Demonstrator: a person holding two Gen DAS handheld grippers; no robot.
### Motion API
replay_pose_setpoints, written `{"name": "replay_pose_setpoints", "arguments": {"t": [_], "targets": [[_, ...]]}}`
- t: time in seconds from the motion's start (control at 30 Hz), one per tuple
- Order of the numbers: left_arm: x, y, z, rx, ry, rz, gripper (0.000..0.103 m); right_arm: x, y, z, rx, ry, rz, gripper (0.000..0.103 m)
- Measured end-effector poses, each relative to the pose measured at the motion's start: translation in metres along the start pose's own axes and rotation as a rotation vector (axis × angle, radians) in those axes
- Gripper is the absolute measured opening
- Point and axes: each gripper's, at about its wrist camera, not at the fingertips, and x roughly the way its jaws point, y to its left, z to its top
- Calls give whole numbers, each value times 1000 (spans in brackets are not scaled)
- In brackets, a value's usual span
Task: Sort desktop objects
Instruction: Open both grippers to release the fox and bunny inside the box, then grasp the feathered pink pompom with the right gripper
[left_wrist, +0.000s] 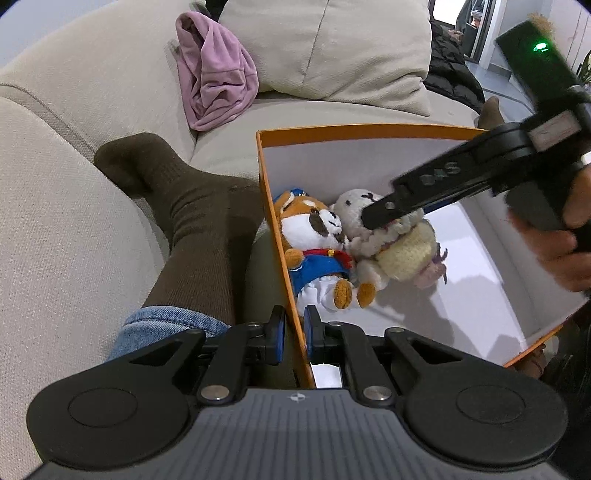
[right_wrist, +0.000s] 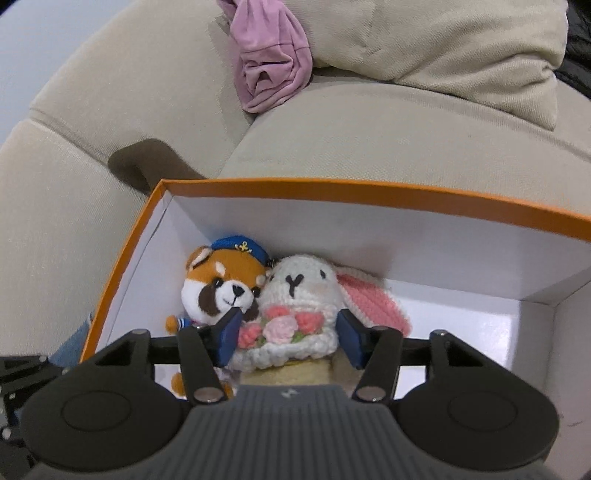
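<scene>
An orange box (left_wrist: 266, 206) with a white inside rests on the sofa; it also shows in the right wrist view (right_wrist: 332, 192). Inside lie a fox plush in a blue sailor outfit (left_wrist: 314, 243) (right_wrist: 221, 284) and a white crocheted bunny with pink flowers (left_wrist: 391, 247) (right_wrist: 295, 295), side by side. My left gripper (left_wrist: 296, 328) is shut on the box's left wall near its front corner. My right gripper (right_wrist: 288, 336) (left_wrist: 388, 214) is inside the box, its blue pads (right_wrist: 229, 332) standing on either side of the bunny with small gaps, open.
The beige sofa (left_wrist: 74, 221) surrounds the box. A pink garment (left_wrist: 214, 77) (right_wrist: 269, 62) lies by a cushion (left_wrist: 332, 48). A leg in a brown sock (left_wrist: 192, 221) and jeans lies left of the box. A black jacket (left_wrist: 450, 70) is at the far right.
</scene>
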Motion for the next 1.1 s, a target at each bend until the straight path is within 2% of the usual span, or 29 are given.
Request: {"name": "replay_pose_setpoints", "arguments": {"t": [0.07, 0.17, 0.3, 0.33, 0.4, 0.43, 0.47, 0.57, 0.67, 0.83, 1.0, 1.1], "targets": [[1, 1, 0, -4, 1, -3, 12, -15, 0, -3, -54, 8, -7, 70], [1, 2, 1, -9, 0, -3, 12, -27, 8, -10, -141, 36, 3, 76], [1, 1, 1, -10, 0, 1, 12, -19, 24, -20, -276, 47, -69, 76], [2, 2, 0, -12, 1, -1, 12, -14, 25, -21, -288, 52, -83, 74], [2, 3, -1, -17, 2, -6, 12, 0, 21, -19, -252, 76, -97, 62], [2, 4, -1, -19, 1, -7, 12, 5, 17, -18, -211, 85, -118, 53], [2, 4, -1, -19, 1, -8, 12, 8, 9, -17, -139, 95, -120, 52], [2, 4, 0, -13, -2, -5, 12, 6, -21, -17, 98, 99, -44, 50], [3, 2, 0, -5, -7, 3, 12, 4, -36, -23, 208, 72, -3, 49], [3, 2, 0, -7, -11, 3, 12, 15, -17, -20, 142, 58, 41, 48], [5, 2, 0, 0, -7, 12, 12, 21, 3, -18, 67, 53, 18, 47], [3, 4, 1, -10, -5, 2, 12, 19, 2, -18, 43, 59, 17, 52]]}}
